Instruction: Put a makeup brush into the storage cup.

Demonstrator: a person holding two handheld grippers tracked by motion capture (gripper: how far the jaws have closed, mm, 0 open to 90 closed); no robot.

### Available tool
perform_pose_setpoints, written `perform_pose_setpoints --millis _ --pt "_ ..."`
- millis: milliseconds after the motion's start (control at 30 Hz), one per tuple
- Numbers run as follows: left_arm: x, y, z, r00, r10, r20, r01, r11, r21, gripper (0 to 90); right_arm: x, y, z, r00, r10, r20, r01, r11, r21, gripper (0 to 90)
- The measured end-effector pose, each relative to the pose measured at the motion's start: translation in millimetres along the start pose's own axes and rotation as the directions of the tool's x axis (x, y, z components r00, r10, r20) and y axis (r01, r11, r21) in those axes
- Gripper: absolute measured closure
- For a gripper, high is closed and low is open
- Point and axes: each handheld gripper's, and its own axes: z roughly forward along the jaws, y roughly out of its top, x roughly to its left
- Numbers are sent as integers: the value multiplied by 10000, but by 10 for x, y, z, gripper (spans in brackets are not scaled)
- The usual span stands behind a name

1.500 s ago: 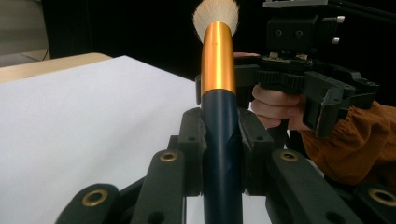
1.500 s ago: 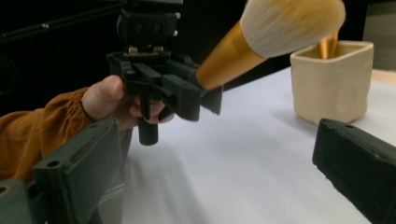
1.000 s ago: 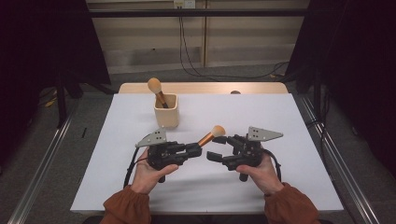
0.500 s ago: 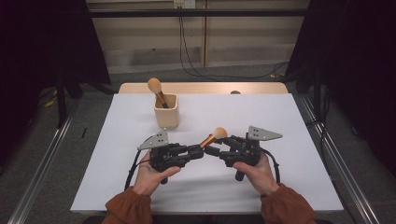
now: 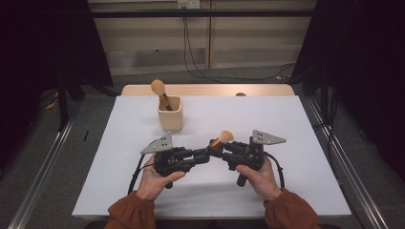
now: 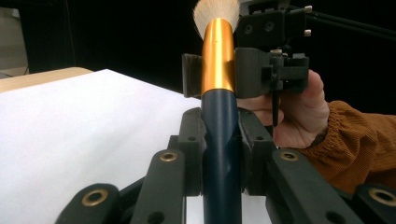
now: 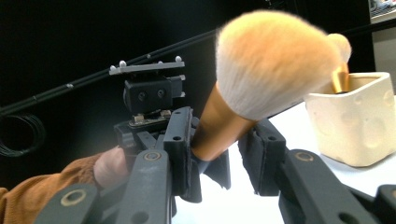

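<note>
A makeup brush with pale bristles, a gold ferrule and a dark blue handle hangs above the white table between both hands. My left gripper is shut on the blue handle. My right gripper faces it from the right. Its jaws have just been closing and now clamp the gold ferrule, with pads against both sides in the left gripper view. Big blurred bristles rise above my right gripper.
A cream square cup stands behind the hands, left of centre, with a second brush upright in it. The cup is at the right of the right gripper view. A wooden edge runs along the back.
The right gripper's jaws have closed in on the brush ferrule. Both hands and the brush stayed in place.
</note>
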Motion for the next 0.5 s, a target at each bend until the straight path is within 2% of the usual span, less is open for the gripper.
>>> perform_pose_setpoints --millis 267,367,500 --pt "10 -8 7 10000 15 73 -15 10000 17 741 -26 -14 1 9991 338 -251 -339 9994 -57 689" --pt "21 -15 10 10000 -27 35 27 10000 93 720 -35 -20 0 9969 616 -491 -623 9980 -135 723" --pt "21 -14 14 9999 -89 -54 89 9999 125 707 -34 -23 -5 9974 542 -471 -548 9984 -129 729"
